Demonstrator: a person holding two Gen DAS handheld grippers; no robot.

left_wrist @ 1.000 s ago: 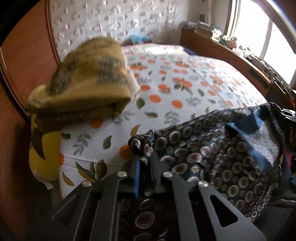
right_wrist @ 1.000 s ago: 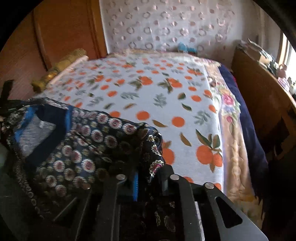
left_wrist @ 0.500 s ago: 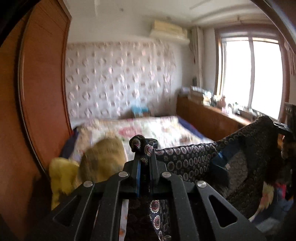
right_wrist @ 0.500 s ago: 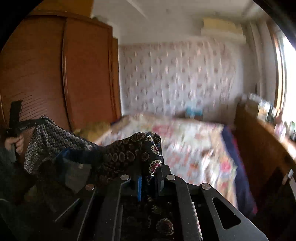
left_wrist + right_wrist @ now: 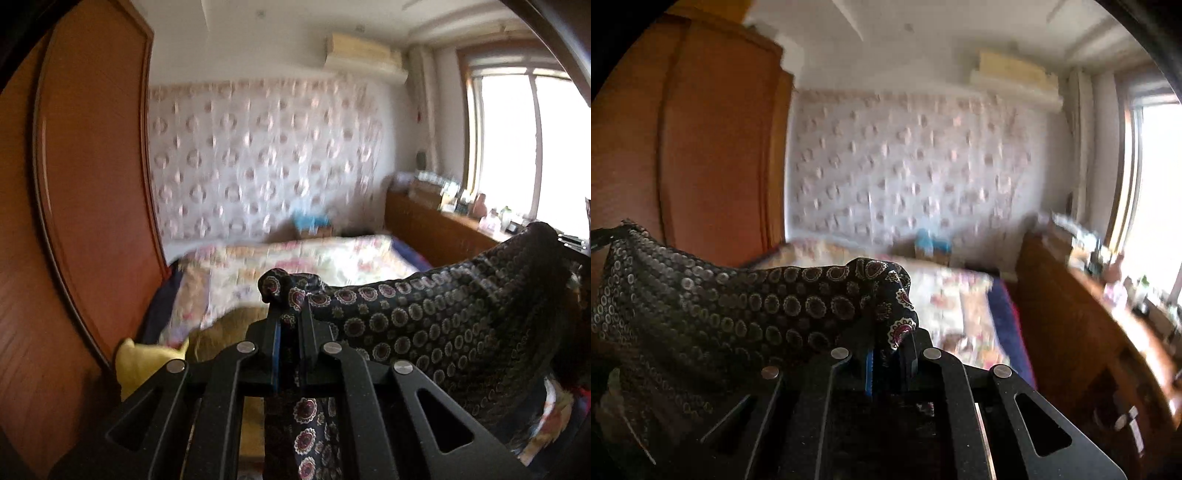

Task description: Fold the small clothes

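2 grippers, L (image 5: pixel 290 325) & R (image 5: pixel 890 345), each pinching 1 corner of 1 dark patterned garment (image 5: pixel 443 325) above 1 bed (image 5: pixel 314 258).

A home bedroom. Ahead of the tongs lies a bed (image 5: pixel 295 258) under a floral cover, its head against a wall (image 5: pixel 258 155) of patterned wallpaper. A tall wooden wardrobe (image 5: pixel 92 166) stands to their left, and to their right a low wooden cabinet (image 5: pixel 436 229) crowded with small things runs beneath a bright window (image 5: pixel 517 147).
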